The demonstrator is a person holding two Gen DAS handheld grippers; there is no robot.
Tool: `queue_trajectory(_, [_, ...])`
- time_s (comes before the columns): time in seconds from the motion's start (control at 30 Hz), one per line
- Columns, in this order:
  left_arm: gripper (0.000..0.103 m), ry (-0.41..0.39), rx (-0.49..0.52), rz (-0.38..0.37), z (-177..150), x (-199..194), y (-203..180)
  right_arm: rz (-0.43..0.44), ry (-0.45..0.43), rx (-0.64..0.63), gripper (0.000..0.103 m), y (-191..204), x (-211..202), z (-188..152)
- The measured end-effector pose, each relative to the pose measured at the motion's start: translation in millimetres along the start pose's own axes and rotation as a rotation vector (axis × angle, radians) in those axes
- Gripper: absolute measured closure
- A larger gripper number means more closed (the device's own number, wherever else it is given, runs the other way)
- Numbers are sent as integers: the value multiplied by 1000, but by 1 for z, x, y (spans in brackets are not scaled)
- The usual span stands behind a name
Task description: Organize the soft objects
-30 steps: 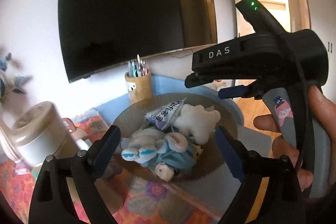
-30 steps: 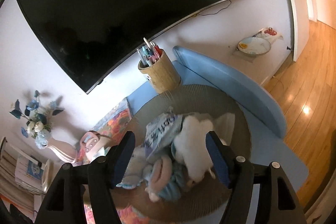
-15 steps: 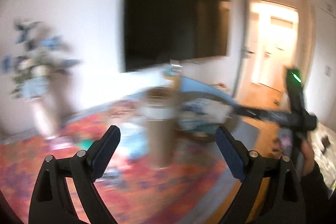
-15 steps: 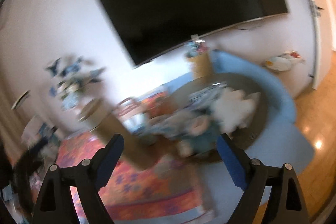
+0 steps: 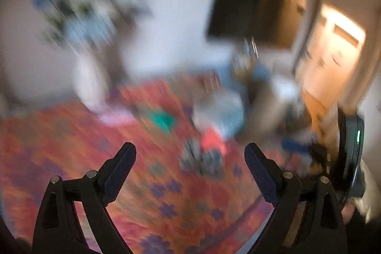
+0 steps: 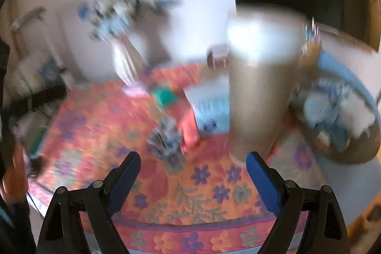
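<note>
Both views were smeared, so only coarse placement could be read. The left tool stood with its jaws spread wide and nothing between them, and the right tool likewise gaped empty.

Ahead of both, on the flowered cloth covering the counter, lay loose soft things: a grey-blue bundle touching a pink-red piece, with a pale blue pack just behind. From the right tool the bundle lay forward and slightly left of centre; from the left tool the same bundle lay almost dead ahead, between its fingers' lines.

The basket of plush toys sat far right, beyond a tall tan can. The left tool seemed better lined up on the bundle, the right nearer the basket. No long axis could be made out.
</note>
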State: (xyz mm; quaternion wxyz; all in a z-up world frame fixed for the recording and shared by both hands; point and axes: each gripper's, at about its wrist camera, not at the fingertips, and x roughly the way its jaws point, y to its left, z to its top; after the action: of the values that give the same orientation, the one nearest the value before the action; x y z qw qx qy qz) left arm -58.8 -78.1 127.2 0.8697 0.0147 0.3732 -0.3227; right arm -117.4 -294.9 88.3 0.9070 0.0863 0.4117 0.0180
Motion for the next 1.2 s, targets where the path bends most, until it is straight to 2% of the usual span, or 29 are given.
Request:
queue_trajectory(0.03, [11,55,19,-23,-9,25,-2,3,33,37,20,-4,12,0])
queue_trajectory(0.1, [11,135,52,-65,-20,62,-10,90,102,167,35,-19,37,-3])
queue_trajectory(0.13, [11,175,72,-66,-26,78,-15,135,122,229,35,-28,47,-4])
queue_trajectory(0.2, [11,219,136,-34,-32,103,-29,148,126,324,35,-39,61,-7])
queue_trajectory(0.37, [12,227,227,44,-28,133,-48,159,71,398,35,-40,73,-3])
queue_trajectory(0.43, [21,218,257,71,-26,138,-50,156,73,420,35,-40,82,0])
queue_trajectory(0.47, [37,220,265,77,-26,140,-49,146,72,431,35,-39,83,2])
queue_trajectory(0.5, [45,230,264,84,-27,142,-47,139,73,439,35,-40,84,2])
queue_trajectory(0.57, [53,225,255,87,-29,144,-37,130,72,457,35,-39,91,2])
queue_trajectory(0.7, [70,198,160,13,-30,125,-11,75,35,440,35,-28,94,3])
queue_trajectory(0.77, [74,186,97,51,-28,120,7,42,15,422,35,-20,97,6])
queue_trajectory(0.83, [74,182,30,86,-27,116,27,13,13,419,37,-17,102,6])
queue_trajectory(0.9, [74,178,-46,99,-28,111,49,-14,12,404,56,-14,107,8])
queue_trajectory(0.93, [74,174,-90,92,-28,105,61,-6,7,384,62,-11,108,10])
queue_trajectory(0.97, [74,170,-111,83,-29,102,68,16,6,366,75,-8,108,11])
queue_trajectory(1.03, [74,170,-129,58,-31,92,74,-15,-10,290,75,6,104,14])
queue_trajectory(1.1, [73,176,-111,44,-33,82,74,17,-25,233,78,20,99,15])
queue_trajectory(1.13, [69,178,-103,41,-35,78,74,52,-29,211,78,26,95,15])
queue_trajectory(1.17, [59,178,-100,37,-37,73,73,70,-27,204,78,29,93,15])
queue_trajectory(1.2, [55,178,-101,33,-38,71,74,121,-20,205,78,32,90,15])
